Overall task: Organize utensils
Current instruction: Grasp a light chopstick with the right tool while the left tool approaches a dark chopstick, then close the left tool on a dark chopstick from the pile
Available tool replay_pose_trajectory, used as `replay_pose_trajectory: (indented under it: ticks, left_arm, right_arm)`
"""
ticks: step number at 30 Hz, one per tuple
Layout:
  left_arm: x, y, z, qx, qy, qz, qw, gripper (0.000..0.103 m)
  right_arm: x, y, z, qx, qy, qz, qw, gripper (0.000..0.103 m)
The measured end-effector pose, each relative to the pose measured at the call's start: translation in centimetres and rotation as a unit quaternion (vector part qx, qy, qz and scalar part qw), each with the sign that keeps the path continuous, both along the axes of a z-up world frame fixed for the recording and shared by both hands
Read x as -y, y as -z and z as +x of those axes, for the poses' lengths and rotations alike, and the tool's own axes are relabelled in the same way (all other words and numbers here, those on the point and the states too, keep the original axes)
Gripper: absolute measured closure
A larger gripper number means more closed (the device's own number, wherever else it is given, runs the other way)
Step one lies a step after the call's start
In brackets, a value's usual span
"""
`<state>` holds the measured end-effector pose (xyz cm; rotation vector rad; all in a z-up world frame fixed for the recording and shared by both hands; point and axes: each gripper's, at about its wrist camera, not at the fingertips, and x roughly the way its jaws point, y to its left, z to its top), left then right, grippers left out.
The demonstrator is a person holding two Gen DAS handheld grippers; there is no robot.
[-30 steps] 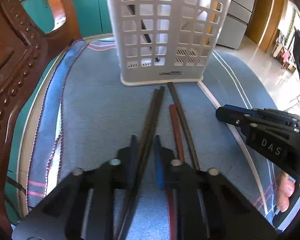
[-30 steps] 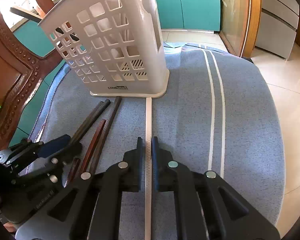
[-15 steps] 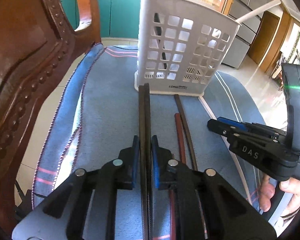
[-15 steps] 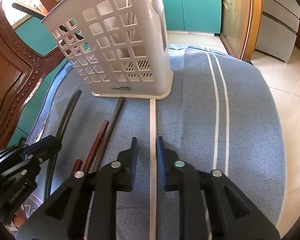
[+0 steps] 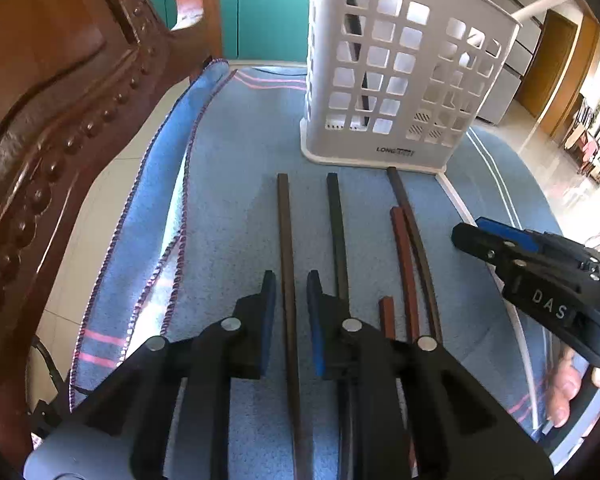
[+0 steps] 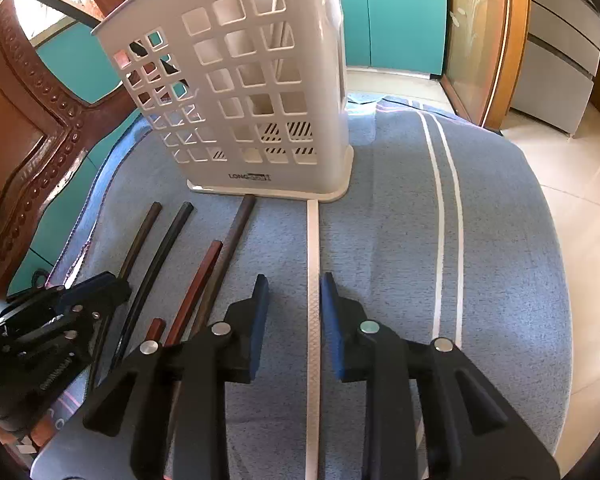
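Left-wrist view, left to right. A carved wooden chair back (image 5: 60, 120) fills the left edge, beside a blue towel (image 5: 236, 208) with pink stripes and a stitched hem. The left gripper (image 5: 291, 300) points down at the towel; its jaws have just been opening and stand slightly apart, with a brown chopstick (image 5: 285, 240) lying between them, neither blue pad pressing on it. This stick is slim, square in section and dark brown, its far end short of the basket. Just right of the jaws lies a black chopstick (image 5: 337, 232), roughly parallel, passing under the right finger. Further right lie a reddish-brown chopstick (image 5: 404, 264), a short red-brown stub (image 5: 387, 316) and a dark chopstick (image 5: 410, 220) whose far end touches the base of the white basket (image 5: 396, 80), a tall slotted holder standing ahead of the jaws. A dark stick stands inside it.

Right-wrist view, left to right. The left gripper and the dark sticks lie left of the jaws. The right gripper (image 6: 294, 312) has also just been opening its jaws; they stand apart over a white chopstick (image 6: 313, 280), flat and pale, which lies on the towel nearer the right pad, with no visible pressure from it. Its far end meets the basket's base. Right of the jaws run two white stripes (image 6: 448, 240) woven into the towel.
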<state>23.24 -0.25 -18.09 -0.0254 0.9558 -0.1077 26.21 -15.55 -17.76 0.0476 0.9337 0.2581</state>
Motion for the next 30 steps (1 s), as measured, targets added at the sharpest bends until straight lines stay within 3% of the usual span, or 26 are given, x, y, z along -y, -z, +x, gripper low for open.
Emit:
replay_pose_trajectory:
  ticks: [6, 14, 30]
  left_arm:
    - [-0.2, -0.1, -0.1, 0.003, -0.011, 0.014, 0.9998, 0.082]
    - [-2.5, -0.6, 1.1, 0.008, -0.029, -0.038, 0.9988, 0.08]
    - [0.4, 0.1, 2.1, 0.001, -0.031, 0.023, 0.9993, 0.065]
  right_arm:
    - [0.1, 0.0, 0.0, -0.001, 0.0, 0.004, 1.0, 0.075]
    - [0.6, -0.2, 0.1, -0.004, 0.003, 0.008, 1.0, 0.075]
    - [-1.1, 0.1, -0.3, 0.024, -0.006, -0.041, 0.999, 0.071]
